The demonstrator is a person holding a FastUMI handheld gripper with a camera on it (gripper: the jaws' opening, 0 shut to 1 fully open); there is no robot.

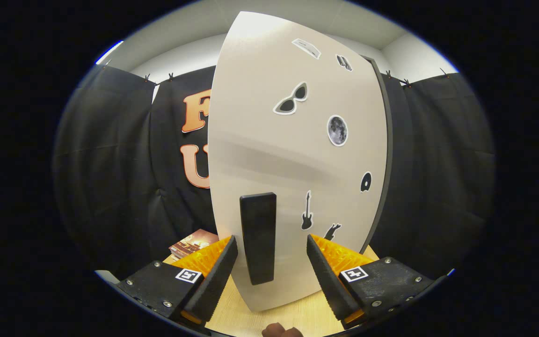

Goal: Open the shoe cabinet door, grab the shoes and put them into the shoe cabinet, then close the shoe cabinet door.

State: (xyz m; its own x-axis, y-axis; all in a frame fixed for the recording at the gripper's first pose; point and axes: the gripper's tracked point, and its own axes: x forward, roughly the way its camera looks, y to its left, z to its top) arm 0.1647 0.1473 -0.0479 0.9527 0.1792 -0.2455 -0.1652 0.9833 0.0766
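A pale shoe cabinet door point(293, 154) stands upright right in front of me, with several stickers on its face. Its dark upright bar handle point(258, 236) sits low on the door, between my two fingers and nearer the left one. My gripper point(272, 248) is open, the fingers standing on either side of the handle with gaps on both sides. The door's dark right edge point(386, 154) runs down beside the booth wall. I cannot tell from here whether the door is ajar.
The cabinet stands on a light wooden tabletop point(293, 316). A book or box with a printed cover point(193, 243) lies on the table, left of the cabinet, beyond my left finger. Part of a hand point(281, 331) shows below the fingers.
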